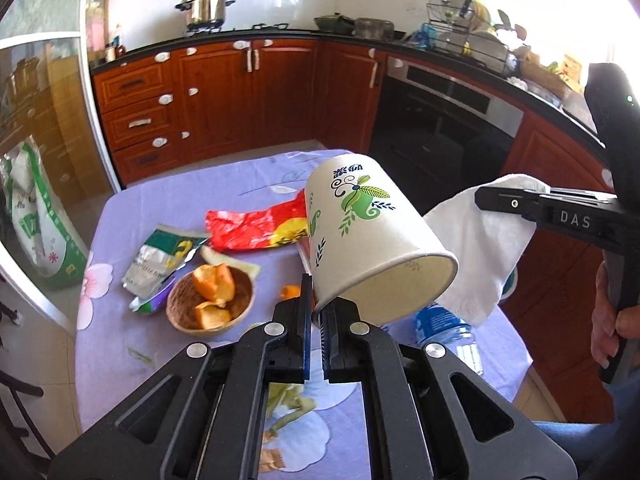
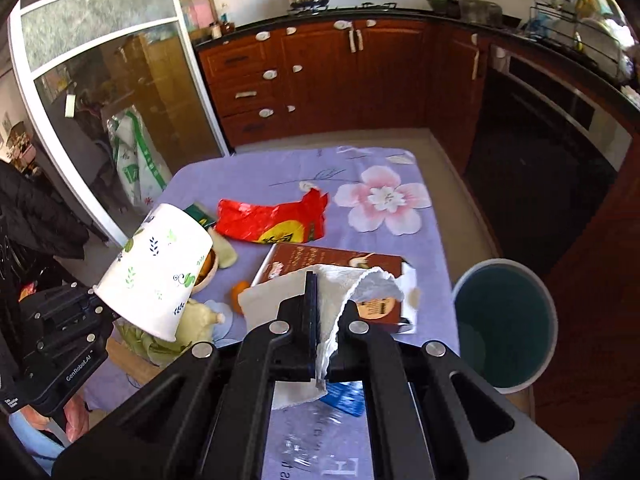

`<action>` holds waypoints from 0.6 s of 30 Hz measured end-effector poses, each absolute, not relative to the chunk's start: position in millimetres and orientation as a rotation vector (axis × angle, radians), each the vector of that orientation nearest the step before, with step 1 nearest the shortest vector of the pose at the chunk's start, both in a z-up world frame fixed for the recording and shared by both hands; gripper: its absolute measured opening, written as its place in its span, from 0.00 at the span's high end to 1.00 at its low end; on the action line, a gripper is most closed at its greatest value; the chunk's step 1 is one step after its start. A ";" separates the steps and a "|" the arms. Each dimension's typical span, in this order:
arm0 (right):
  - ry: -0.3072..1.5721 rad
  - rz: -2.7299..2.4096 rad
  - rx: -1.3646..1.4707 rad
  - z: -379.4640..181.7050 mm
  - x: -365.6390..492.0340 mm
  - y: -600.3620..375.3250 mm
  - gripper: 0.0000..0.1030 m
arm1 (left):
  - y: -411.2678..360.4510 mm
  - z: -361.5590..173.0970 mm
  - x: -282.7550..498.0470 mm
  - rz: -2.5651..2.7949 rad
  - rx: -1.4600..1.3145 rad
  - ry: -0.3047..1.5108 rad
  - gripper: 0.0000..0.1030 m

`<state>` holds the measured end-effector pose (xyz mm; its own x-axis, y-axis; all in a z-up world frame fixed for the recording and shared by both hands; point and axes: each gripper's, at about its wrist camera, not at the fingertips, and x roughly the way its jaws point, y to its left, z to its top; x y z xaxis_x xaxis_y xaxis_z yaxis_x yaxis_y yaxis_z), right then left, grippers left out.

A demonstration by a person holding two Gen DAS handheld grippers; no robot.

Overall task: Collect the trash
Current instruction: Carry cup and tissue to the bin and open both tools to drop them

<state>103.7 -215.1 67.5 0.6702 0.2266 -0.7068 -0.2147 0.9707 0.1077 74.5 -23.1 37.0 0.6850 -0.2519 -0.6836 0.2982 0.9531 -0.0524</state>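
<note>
Left claw (image 1: 316,312) pinching paper cup (image 1: 368,236) by its rim | right claw (image 2: 326,312) clamping tissue (image 2: 344,292) above counter (image 2: 384,164) | I am lifting both | next, judging: carrying to bin (image 2: 548,308)

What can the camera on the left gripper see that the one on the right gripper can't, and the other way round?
Only the left view shows the silver-green packet and the water bottle. Only the right view shows the bin beside the table and the brown book. Both show the left gripper shut on the paper cup, the right gripper shut on the white tissue, the red wrapper and the bowl of orange peel.
</note>
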 end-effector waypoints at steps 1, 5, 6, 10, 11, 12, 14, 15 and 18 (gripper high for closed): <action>0.790 0.226 0.026 70.7 103.5 -229.3 0.98 | -34.0 37.8 77.1 -0.330 0.075 0.757 0.96; 0.765 0.133 0.059 78.2 104.2 -284.6 0.98 | -79.3 39.3 88.4 -0.418 0.101 0.761 0.96; 0.761 0.110 0.065 78.4 105.0 -297.3 0.98 | -87.4 37.9 90.7 -0.437 0.108 0.761 0.96; 0.760 0.034 0.094 73.6 112.9 -347.0 0.98 | -130.1 32.6 102.0 -0.512 0.142 0.775 0.96; 0.763 0.020 0.105 70.6 115.1 -358.3 0.98 | -138.9 30.5 104.4 -0.527 0.149 0.779 0.96; 0.768 0.006 0.112 66.9 117.6 -368.5 0.98 | -148.8 28.0 108.8 -0.542 0.158 0.786 0.96; 0.790 -0.012 0.132 54.7 126.0 -388.1 0.98 | -166.7 22.7 116.7 -0.566 0.172 0.803 0.96; 0.803 -0.018 0.145 47.6 130.2 -397.0 0.98 | -176.3 19.1 121.6 -0.575 0.181 0.814 0.96; 0.857 -0.027 0.189 21.2 144.6 -420.4 0.98 | -199.2 8.7 134.4 -0.590 0.209 0.843 0.96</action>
